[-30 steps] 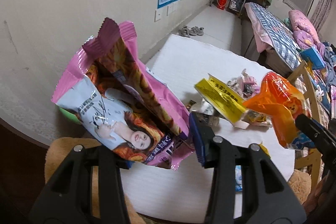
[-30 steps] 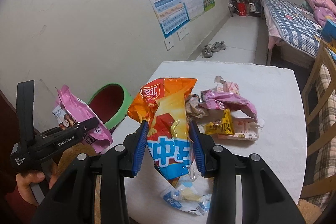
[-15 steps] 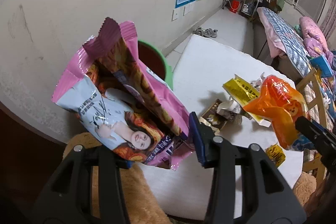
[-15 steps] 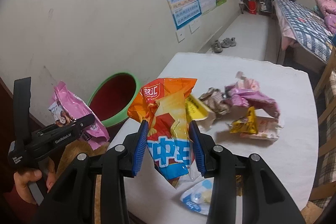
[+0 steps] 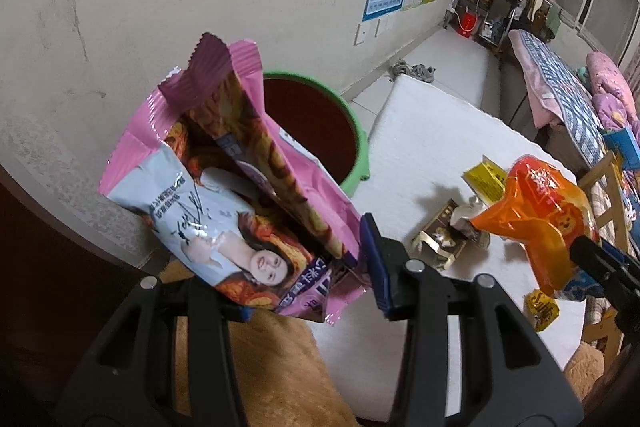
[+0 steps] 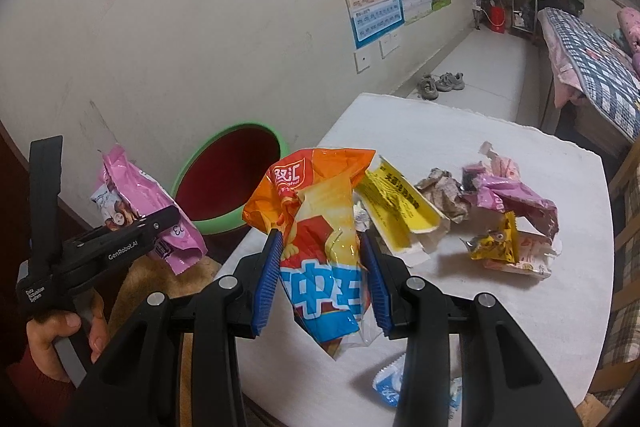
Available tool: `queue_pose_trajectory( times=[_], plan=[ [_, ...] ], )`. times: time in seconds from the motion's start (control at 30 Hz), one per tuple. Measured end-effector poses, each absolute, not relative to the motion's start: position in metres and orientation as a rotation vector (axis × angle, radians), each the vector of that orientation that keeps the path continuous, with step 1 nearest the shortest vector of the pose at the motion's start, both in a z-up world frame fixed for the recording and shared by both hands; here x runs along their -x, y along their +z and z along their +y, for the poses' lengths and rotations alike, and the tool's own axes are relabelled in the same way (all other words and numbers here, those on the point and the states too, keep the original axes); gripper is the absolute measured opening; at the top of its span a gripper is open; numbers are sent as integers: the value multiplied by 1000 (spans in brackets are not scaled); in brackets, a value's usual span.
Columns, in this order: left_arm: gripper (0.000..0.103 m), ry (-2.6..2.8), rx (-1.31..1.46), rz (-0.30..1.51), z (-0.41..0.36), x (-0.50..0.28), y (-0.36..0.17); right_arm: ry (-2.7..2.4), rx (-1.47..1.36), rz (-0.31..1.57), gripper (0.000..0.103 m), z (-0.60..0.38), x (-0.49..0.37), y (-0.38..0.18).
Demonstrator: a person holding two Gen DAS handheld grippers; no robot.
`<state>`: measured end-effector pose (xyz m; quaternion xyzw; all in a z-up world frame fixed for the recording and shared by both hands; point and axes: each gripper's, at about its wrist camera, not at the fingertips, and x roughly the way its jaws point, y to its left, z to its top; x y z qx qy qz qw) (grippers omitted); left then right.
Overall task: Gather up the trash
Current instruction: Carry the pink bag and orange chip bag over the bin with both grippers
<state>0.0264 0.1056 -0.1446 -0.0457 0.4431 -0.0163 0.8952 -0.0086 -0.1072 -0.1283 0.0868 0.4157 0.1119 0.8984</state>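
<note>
My left gripper (image 5: pixel 308 287) is shut on the lower end of a pink snack bag (image 5: pixel 224 187), which stands upright just in front of a green bin (image 5: pixel 360 147) with a dark red inside. In the right wrist view the same bag (image 6: pixel 120 191) hangs left of the bin (image 6: pixel 192 167). My right gripper (image 6: pixel 322 283) is shut on an orange and blue snack bag (image 6: pixel 316 211) over the near left corner of the white table (image 6: pixel 440 123). A yellow wrapper (image 6: pixel 392 207), crumpled paper (image 6: pixel 442 193), a pink wrapper (image 6: pixel 512 195) and a small yellow packet (image 6: pixel 496 243) lie on the table.
The bin stands on the floor between the wall and the table's left edge. A blue and white wrapper (image 6: pixel 388 387) lies at the near table edge. A brown plush seat (image 5: pixel 272 367) is below my left gripper. A wooden chair (image 5: pixel 600 179) and a bed (image 6: pixel 592 67) stand at the right.
Both grippers have carried their bags leftward, off the table's corner toward the bin. The bin has come out from behind the pink bag into fuller view. Neither grip has changed.
</note>
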Motion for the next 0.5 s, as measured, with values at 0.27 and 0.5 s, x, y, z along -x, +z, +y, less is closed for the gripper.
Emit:
queue_pose_trajectory(
  times=[0.27,0.5],
  plan=[
    [42,7,103,916,127,-29,-147,271,-139,860,39,-81,-7,-128],
    [42,33,112,919,142,-37,-150,307,-125,857,39,-60,-25,-125]
  ],
)
